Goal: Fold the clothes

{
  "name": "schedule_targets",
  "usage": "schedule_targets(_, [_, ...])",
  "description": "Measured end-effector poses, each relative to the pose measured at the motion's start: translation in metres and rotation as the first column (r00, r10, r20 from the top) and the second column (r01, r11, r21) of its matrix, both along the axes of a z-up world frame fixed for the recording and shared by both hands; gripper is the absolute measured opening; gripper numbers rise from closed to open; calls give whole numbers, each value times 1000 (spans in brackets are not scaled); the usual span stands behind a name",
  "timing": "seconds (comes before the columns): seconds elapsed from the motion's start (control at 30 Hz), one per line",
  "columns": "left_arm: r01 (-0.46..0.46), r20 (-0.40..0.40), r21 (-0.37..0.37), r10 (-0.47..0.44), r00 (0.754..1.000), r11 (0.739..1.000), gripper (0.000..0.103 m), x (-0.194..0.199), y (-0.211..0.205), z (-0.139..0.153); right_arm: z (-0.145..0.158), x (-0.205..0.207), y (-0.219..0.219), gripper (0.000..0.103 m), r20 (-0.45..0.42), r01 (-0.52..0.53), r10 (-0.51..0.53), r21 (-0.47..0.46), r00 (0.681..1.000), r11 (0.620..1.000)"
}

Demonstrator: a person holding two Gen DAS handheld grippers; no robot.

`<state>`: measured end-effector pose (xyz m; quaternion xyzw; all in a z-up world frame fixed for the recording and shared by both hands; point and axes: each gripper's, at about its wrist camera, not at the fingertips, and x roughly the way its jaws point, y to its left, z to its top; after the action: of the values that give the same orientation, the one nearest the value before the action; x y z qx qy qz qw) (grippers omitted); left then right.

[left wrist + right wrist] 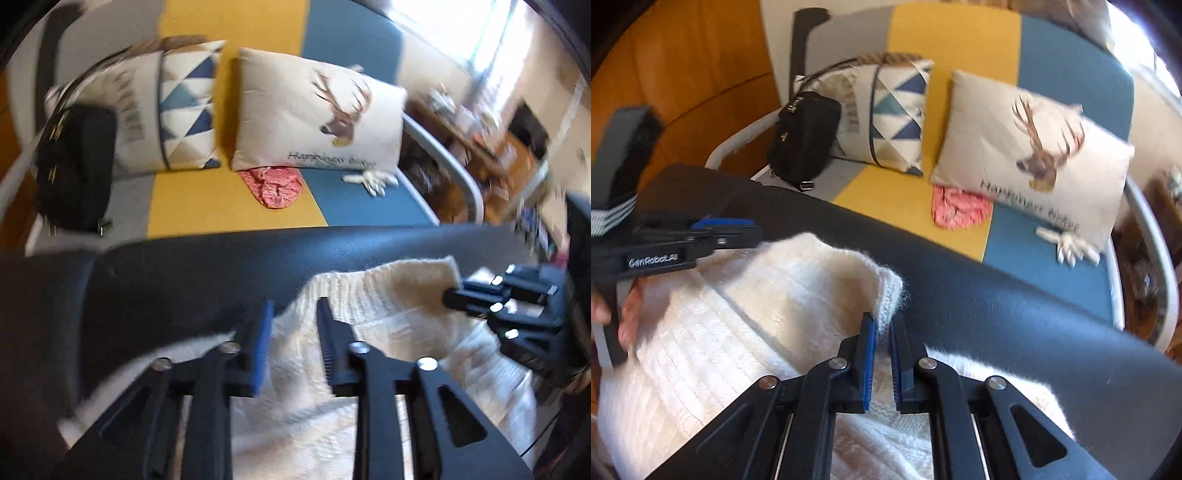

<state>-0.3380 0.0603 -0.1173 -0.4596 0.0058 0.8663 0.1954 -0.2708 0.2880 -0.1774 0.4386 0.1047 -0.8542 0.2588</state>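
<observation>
A cream knitted sweater (pixel 388 314) lies on a black leather surface (pixel 184 280). My left gripper (pixel 295 314) hovers over the sweater's left part with its jaws apart and nothing between them. My right gripper (pixel 883 325) is shut on the sweater's folded edge (pixel 886 291), with knit pinched between the blue pads. The right gripper shows in the left wrist view (pixel 480 291) at the sweater's far right corner. The left gripper shows in the right wrist view (pixel 731 229) above the sweater's far left (pixel 757 295).
Behind the black surface stands a sofa (pixel 229 206) in grey, yellow and blue, with a deer cushion (pixel 317 114), a triangle-pattern cushion (pixel 184 107), a black bag (pixel 74 166), a pink cloth (pixel 275 184) and a white item (pixel 369 181). Cluttered shelves (pixel 480 147) stand at right.
</observation>
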Motion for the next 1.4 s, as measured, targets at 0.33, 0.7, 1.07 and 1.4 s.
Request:
schedule_targets(0.33, [286,215,78,-296,931,955,40,-38,10,-19,-2,4,6,8,13,-28,28,-1,1000,1000])
schedule_targets(0.7, [199,-11,-60,-200,980,978,4,-6,23,-3,2,8,15,7,-35,-11,9,-46,999,999])
schedule_targets(1.07, [108,-59,-51,-111,992,993,9,44,8,-11,-11,12,22,7,15,28,-28,-17,999,999])
schedule_targets(1.4, [-138,98,240,117,988,961,11,8,-35,11,1,-12,53,10,129,217,-198,-147,972,965])
